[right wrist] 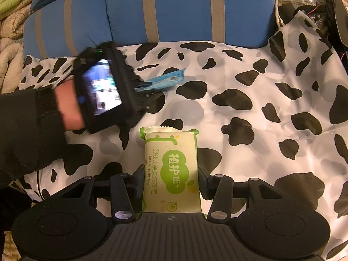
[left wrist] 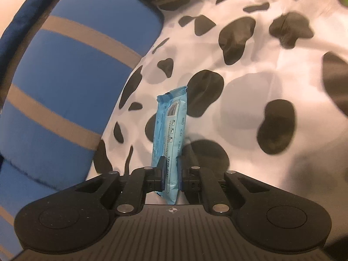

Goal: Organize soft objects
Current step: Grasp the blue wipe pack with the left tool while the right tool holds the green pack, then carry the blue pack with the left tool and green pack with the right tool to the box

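My left gripper (left wrist: 170, 163) is shut on a light blue packet (left wrist: 170, 130), held on edge above the cow-print sheet (left wrist: 261, 76). The right wrist view shows the left gripper (right wrist: 143, 89) from behind, with the blue packet (right wrist: 167, 79) sticking out to the right. My right gripper (right wrist: 171, 171) is shut on a green and cream bar of baby laundry soap (right wrist: 171, 169), held flat above the sheet (right wrist: 261, 130).
A blue pillow with grey stripes (left wrist: 65, 76) lies left of the left gripper and along the back in the right wrist view (right wrist: 163, 10). A quilted blanket (right wrist: 10, 28) is at far left. A bag with cables (right wrist: 308, 4) sits at back right.
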